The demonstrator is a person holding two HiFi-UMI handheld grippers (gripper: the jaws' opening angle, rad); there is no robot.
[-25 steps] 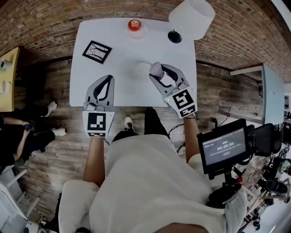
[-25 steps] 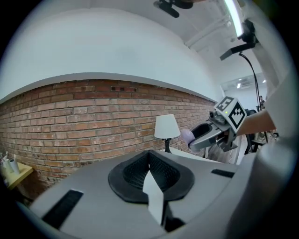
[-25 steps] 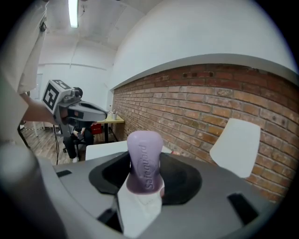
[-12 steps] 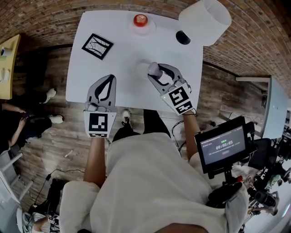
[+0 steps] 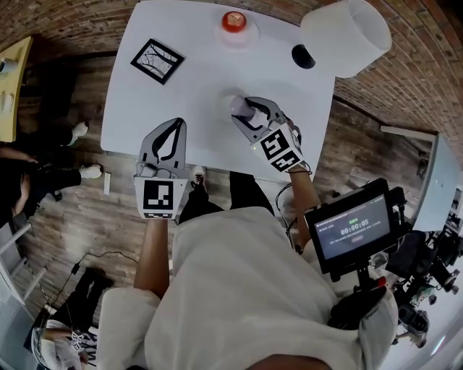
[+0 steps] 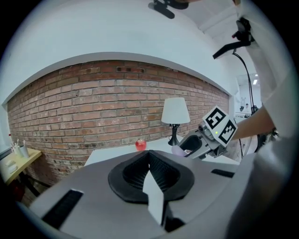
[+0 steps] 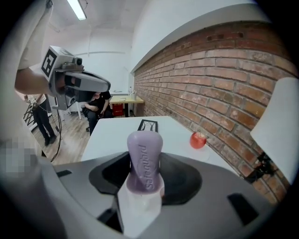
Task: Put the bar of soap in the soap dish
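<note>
A purple bar of soap (image 7: 145, 158) stands on end between the jaws of my right gripper (image 7: 142, 186), which is shut on it. In the head view the right gripper (image 5: 247, 115) holds the soap (image 5: 241, 105) over the middle of the white table (image 5: 195, 87). A faint white low shape (image 5: 228, 97), maybe the soap dish, lies just left of the soap. My left gripper (image 5: 176, 125) hovers at the table's near edge, shut with nothing in it. The left gripper view shows its jaws (image 6: 149, 154) closed together.
A red apple (image 5: 234, 20) sits on a small white plate at the table's far edge. A black picture frame (image 5: 157, 61) lies at the far left, and a white lamp (image 5: 349, 35) stands at the far right. People sit beyond the table's left side (image 7: 93, 105).
My right gripper has carried the soap a little to the left and farther over the table. The left gripper has stayed where it was.
</note>
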